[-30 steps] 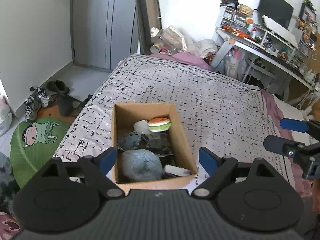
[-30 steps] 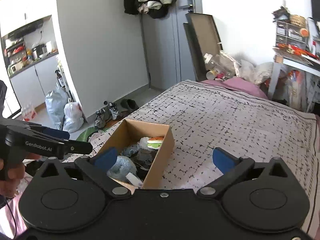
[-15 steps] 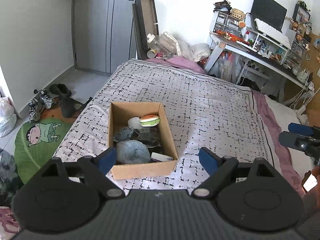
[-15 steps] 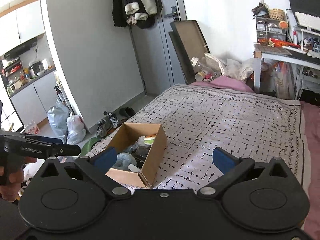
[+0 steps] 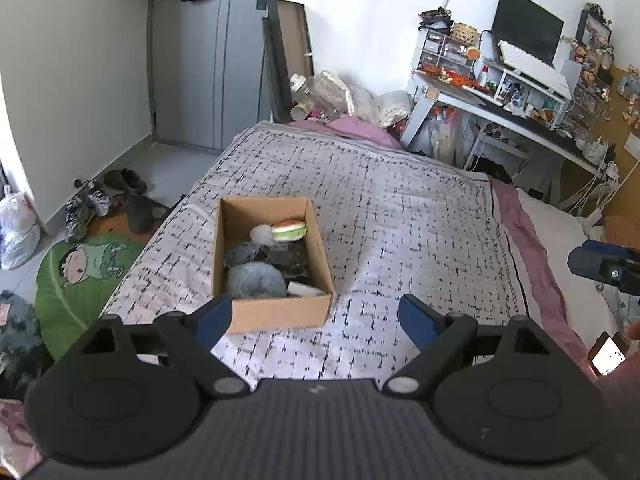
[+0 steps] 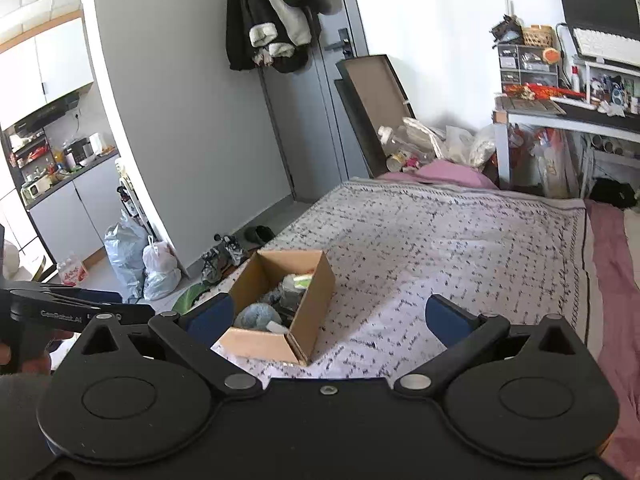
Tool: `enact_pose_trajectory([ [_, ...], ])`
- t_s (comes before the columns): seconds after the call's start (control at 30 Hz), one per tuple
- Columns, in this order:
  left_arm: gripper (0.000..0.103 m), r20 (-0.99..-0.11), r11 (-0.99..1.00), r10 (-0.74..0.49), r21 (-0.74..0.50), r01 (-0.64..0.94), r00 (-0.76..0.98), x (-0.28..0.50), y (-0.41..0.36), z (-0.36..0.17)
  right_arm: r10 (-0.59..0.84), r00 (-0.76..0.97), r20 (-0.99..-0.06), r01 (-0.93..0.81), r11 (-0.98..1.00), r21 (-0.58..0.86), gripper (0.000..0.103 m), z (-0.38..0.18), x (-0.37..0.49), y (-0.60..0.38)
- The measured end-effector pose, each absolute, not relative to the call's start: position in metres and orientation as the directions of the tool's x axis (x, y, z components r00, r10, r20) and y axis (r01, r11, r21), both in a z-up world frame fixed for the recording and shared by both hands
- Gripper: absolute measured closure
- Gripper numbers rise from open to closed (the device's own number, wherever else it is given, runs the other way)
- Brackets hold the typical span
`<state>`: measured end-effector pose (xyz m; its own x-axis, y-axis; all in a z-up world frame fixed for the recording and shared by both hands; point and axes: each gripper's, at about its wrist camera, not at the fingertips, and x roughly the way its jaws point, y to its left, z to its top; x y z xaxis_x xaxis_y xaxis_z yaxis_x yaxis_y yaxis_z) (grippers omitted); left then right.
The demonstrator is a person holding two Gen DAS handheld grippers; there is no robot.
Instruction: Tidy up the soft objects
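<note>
An open cardboard box [image 5: 276, 312] stands on the bed's patterned quilt [image 5: 400, 208]. It holds soft items: a grey-blue fuzzy ball [image 5: 254, 279], a green and red plush [image 5: 289, 230], a white puff and dark pieces. The box also shows in the right wrist view [image 6: 308, 312]. My left gripper [image 5: 316, 320] is open and empty, hanging above and in front of the box. My right gripper [image 6: 328, 316] is open and empty, to the box's right and higher up. Each gripper shows at the edge of the other's view.
A desk [image 5: 520, 120] with a monitor and clutter stands at the back right. Bags and bottles [image 5: 340, 96] pile up at the bed's far end. Shoes [image 5: 92, 200] and a green cartoon mat [image 5: 88, 272] lie on the floor left of the bed. A grey door [image 5: 200, 60] is behind.
Both grippers have pulled back and up from the box, which now looks smaller and farther away. The box and its contents have not moved. Both stay open.
</note>
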<state>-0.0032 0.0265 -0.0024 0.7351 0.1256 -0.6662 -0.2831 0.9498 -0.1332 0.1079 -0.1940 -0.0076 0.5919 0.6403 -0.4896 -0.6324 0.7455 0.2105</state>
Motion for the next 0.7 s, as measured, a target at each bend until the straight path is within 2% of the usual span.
enact_pose_trajectory([
  [0.27,0.013,-0.652,0.942,0.135,-0.148,-0.300,0.746,-0.022,0.009,0.009,0.633,0.584,-0.508,-0.617,0.753,0.228,0.000,-0.006,0.095,-0.208],
  [0.53,0.004,-0.639,0.936,0.178,-0.126,-0.329,0.748,-0.031,-0.012,0.023,0.603,0.576,-0.552,-0.585,0.776,0.237,0.000,-0.003,0.086,-0.217],
  [0.7,0.003,-0.635,0.938,0.165,-0.134,-0.319,0.754,-0.030,-0.022,0.026,0.580,0.589,-0.563,-0.557,0.796,0.237,0.000,-0.004,0.082,-0.221],
])
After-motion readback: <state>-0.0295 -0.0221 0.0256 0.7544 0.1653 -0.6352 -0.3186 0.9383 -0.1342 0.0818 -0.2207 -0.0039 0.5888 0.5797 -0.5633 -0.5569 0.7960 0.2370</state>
